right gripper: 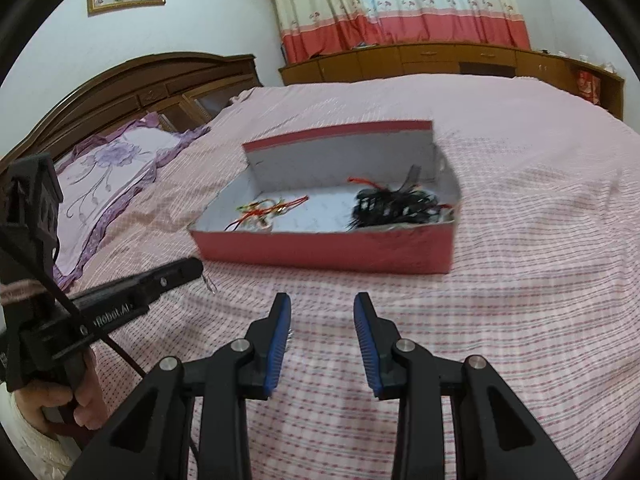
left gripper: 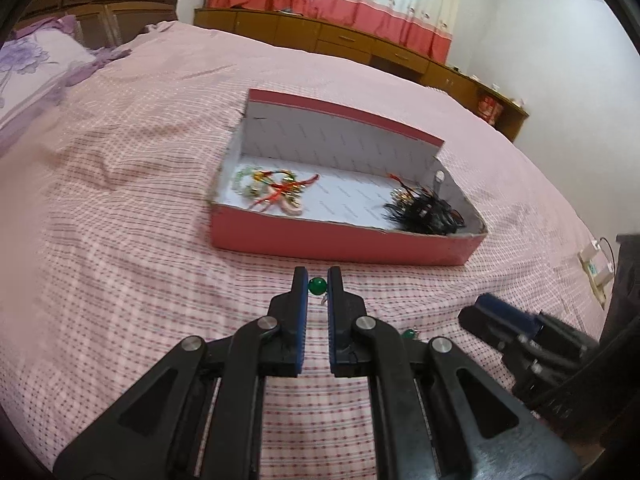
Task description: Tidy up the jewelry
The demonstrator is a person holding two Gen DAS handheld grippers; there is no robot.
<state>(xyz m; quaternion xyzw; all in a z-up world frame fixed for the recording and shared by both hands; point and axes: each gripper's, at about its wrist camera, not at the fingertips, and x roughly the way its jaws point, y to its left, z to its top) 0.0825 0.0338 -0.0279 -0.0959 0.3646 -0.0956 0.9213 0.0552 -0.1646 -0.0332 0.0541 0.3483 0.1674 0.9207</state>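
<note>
Left gripper [left gripper: 318, 285] is clamped on a green bead [left gripper: 318, 285], pinched right at the fingertips. A small metal hook hangs below the bead, so it looks like an earring. A second green bead [left gripper: 408, 335] peeks out behind the right finger, at 4 o'clock from the first. Whether it sits on the bed or hangs with the first, I can't tell.

Right gripper [right gripper: 322, 308] has its jaws apart with nothing between them, and it hovers over the bedspread [right gripper: 520, 280].

Box [left gripper: 340, 240] is at 12 o'clock from both grippers, pink outside, white inside, lid flap standing up along the far edge. Near wall is low. Its near right corner is cut at an angle in the left view.

Inside the box:
- red cords [left gripper: 276, 190] with pale and gold bits at the 9 o'clock end
- black tangle [left gripper: 424, 210] at the 3 o'clock end
- bare white floor between the two piles

In the right view the left gripper comes in from 9 o'clock, with its tip near the box's near left corner but not touching it. A hand [right gripper: 76, 400] holds its grip.

There's a strip of open bedspread between the grippers and the box, and much more at 9 o'clock. Pillow [right gripper: 112, 176] and headboard [right gripper: 140, 80] are well apart at 10 o'clock. A low cabinet [right gripper: 440, 60] runs along the far edge of the bed.
</note>
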